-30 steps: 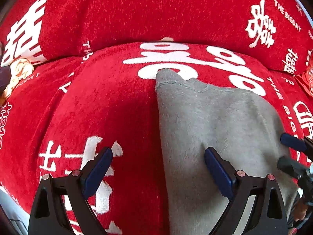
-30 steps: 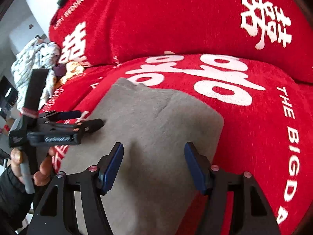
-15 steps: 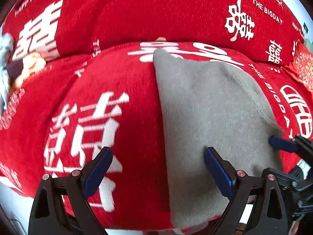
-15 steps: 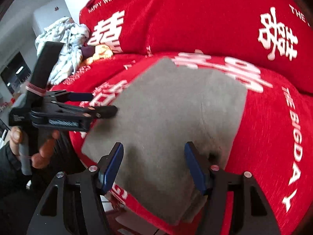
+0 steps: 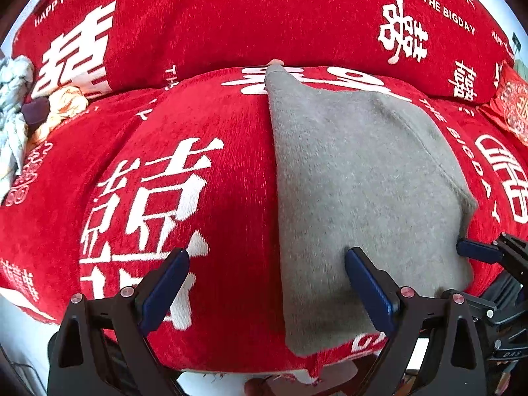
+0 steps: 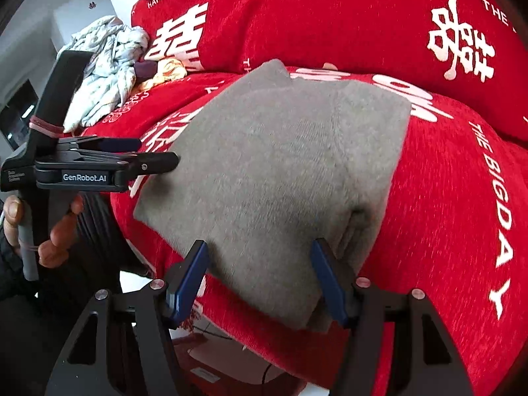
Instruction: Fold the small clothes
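"GenRobot.AI" on left gripper [image 6: 145, 155]

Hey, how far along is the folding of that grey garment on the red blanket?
The grey garment already lies folded into a compact stack on the red blanket. Nothing is in hand: left gripper and right gripper both stand open. A pile of crumpled clothes at the side looks unfolded.

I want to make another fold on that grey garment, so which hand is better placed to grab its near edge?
Probably the right gripper: its open jaws straddle the grey garment's near edge. The left gripper mostly spans the red cover.
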`<state>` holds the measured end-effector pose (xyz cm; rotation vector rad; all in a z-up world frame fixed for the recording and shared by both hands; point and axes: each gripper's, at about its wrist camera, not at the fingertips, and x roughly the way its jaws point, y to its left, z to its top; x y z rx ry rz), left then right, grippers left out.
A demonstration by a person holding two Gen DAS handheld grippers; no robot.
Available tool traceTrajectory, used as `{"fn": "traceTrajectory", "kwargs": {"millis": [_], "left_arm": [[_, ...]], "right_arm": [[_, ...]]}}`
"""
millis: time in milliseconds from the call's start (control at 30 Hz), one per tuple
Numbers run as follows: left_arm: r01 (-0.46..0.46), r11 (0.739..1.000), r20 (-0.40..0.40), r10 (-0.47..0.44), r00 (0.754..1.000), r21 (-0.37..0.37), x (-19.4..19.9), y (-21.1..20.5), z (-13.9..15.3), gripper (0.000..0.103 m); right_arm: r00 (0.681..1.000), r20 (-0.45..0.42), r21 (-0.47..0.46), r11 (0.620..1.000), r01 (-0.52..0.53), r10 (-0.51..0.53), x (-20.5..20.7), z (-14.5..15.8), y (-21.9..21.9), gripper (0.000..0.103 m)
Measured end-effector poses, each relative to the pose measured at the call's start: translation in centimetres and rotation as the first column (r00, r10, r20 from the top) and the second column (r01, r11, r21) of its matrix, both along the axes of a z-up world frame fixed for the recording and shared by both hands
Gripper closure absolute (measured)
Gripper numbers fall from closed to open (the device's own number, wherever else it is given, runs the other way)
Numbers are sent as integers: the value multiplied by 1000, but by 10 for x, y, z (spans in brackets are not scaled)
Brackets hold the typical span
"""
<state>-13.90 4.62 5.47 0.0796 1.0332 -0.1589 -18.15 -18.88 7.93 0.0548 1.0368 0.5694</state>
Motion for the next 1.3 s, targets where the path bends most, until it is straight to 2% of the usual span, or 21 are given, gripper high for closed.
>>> {"fn": "traceTrajectory", "kwargs": {"millis": [167, 300, 400, 533, 633, 733, 833, 967, 1033, 1167, 1300], "left_arm": [[1, 997, 2, -1, 1000, 77, -12, -9, 7, 6], [4, 995, 49, -9, 999, 100, -20, -15, 21, 6], [4, 997, 66, -9, 998, 79, -18, -20, 31, 6], [26, 997, 70, -32, 997, 78, -13, -32, 36, 6], [48, 995, 41, -52, 998, 89, -9, -42, 34, 6], [38, 994, 8, -39, 999, 103, -4, -50, 30, 6], [16, 993, 21, -19, 1000, 121, -5, -55, 29, 6], [36, 997, -32, -34, 999, 72, -3, -58, 22, 6], [30, 997, -54, -26, 998, 72, 0, -60, 18, 6], [24, 999, -67, -22, 998, 29, 2, -59, 18, 6], [7, 1000, -78, -6, 997, 15, 5, -57, 18, 6]], "right_arm": [[999, -38, -89, 996, -17, 13, -7, 10, 5, 35], [1000, 11, -197, 980, 17, -15, -10, 26, 8, 35], [996, 69, -241, 968, 65, -49, -6, 38, 10, 31], [991, 93, -252, 961, 112, -91, 4, 46, 12, 29], [987, 95, -250, 957, 146, -126, 10, 48, 10, 29], [985, 90, -256, 952, 167, -149, 14, 47, 9, 29], [982, 79, -250, 950, 185, -170, 17, 45, 6, 29], [981, 71, -255, 947, 193, -181, 21, 43, 3, 29], [981, 67, -257, 947, 195, -183, 24, 42, 1, 29], [980, 61, -258, 946, 197, -187, 26, 41, 0, 29], [981, 62, -260, 946, 193, -183, 26, 43, 0, 29]]}}
